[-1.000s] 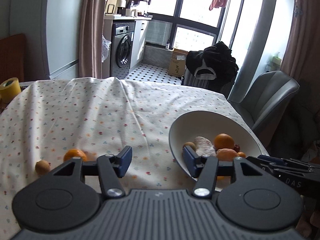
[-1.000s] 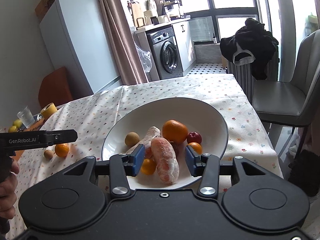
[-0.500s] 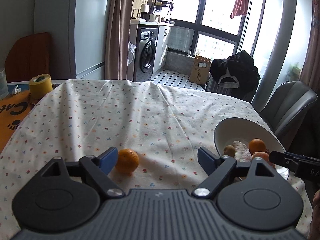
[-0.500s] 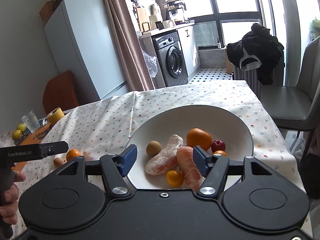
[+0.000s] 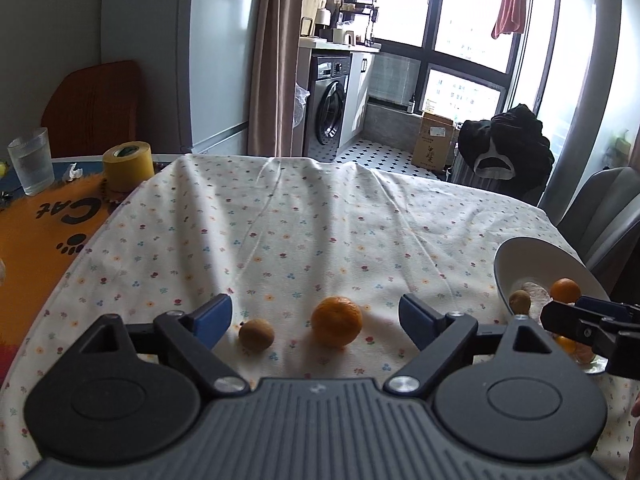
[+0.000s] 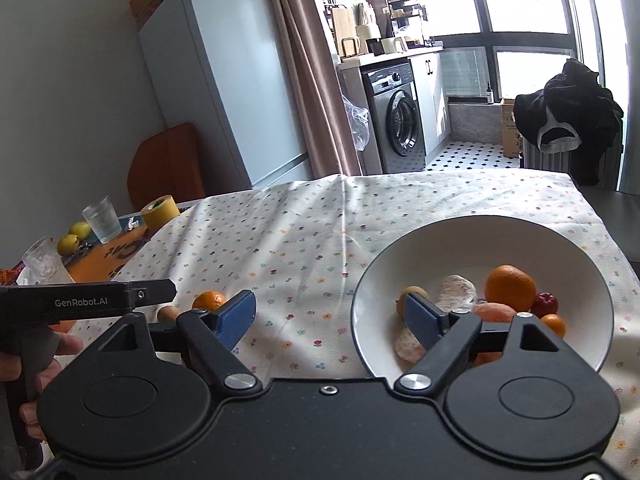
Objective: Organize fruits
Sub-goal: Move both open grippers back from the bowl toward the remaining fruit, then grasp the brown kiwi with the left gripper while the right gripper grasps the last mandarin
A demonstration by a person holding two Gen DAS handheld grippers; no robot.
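The left gripper [image 5: 314, 316] stands wide open and holds nothing; its blue pads [image 5: 212, 314] flank two loose fruits on the floral tablecloth [image 5: 304, 224]. The tangerine [image 5: 337, 321] lies between the pads, nearer the right one, at 12 o'clock from the gripper body. It is round, bright orange and slightly dimpled. The small brown fruit [image 5: 256, 333] lies just beside the tangerine at its 9 o'clock, apart from it; it is dull tan and smooth. Beyond both fruits, toward 12 o'clock, the cloth is bare up to the far table edge, with shallow creases only. At 10 o'clock the cloth ends at an orange mat [image 5: 48, 220] that carries a yellow tape roll [image 5: 127, 166] and a glass of water [image 5: 31, 160]. At 3 o'clock the white bowl [image 5: 532, 252] sits near the right table edge, with a grey chair [image 5: 600, 216] behind it. In the right wrist view, the right gripper [image 6: 330, 316] is also spread wide and empty. Its right pad stands over the bowl's near-left rim; its left pad stands over bare cloth. The bowl holds a large orange [image 6: 510, 288], a small red fruit [image 6: 545, 304], a small orange fruit [image 6: 554, 324], a brownish-yellow fruit [image 6: 412, 294] and pale netted pieces [image 6: 456, 289]. Open cloth separates the bowl from the loose fruits at 9 o'clock.
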